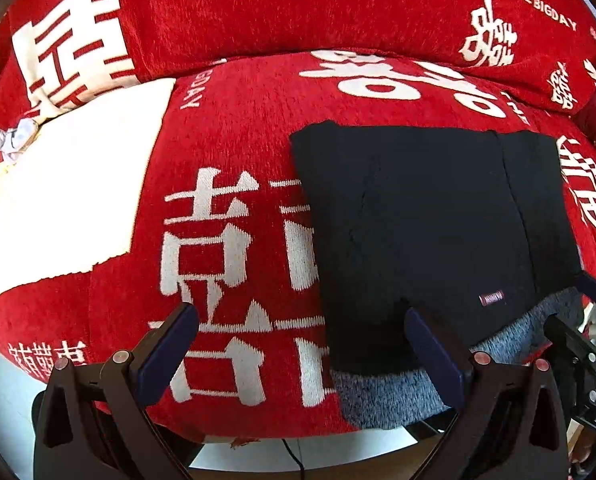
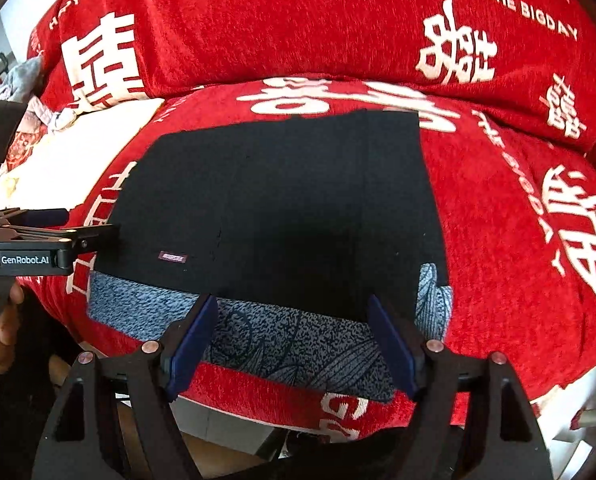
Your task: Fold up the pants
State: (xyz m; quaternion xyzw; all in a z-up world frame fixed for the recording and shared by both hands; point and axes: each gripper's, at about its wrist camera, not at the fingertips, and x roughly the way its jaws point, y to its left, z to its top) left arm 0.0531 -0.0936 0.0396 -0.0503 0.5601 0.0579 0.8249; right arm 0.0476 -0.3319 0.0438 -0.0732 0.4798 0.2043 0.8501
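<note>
Lying flat across the middle of both views, the folded black fabric pants (image 2: 282, 200) form a near-square block on the red woven sofa cover with white characters (image 2: 497, 220), their lower part overlapping a grey-blue speckled cloth with a leaf print (image 2: 298, 344).

Both tongs are released and hold nothing. The left gripper (image 1: 301, 344) has its dark blue pads (image 1: 170, 344) spread wide at the bottom of the left wrist view, one over red cover, the other over the pants' lower left corner. The right gripper (image 2: 294, 340) stands equally wide just below the pants' bottom edge, over the speckled cloth.

My main worry: a pinch at that bottom edge would likely catch the speckled cloth together with the pants, dragging both. A one-sided grab could also skew the stacked layers, which only rest on each other. The rough cover may cling to the fabric and pull the fold apart if it is slid, not lifted.

As for room, the cover is bare to the right of the pants in the right wrist view, and between the pants and the white cloth patch (image 1: 70, 184) at left in the left wrist view. The sofa's front edge curves away just beneath both grippers, and the backrest cushion (image 2: 317, 32) closes off the top.
</note>
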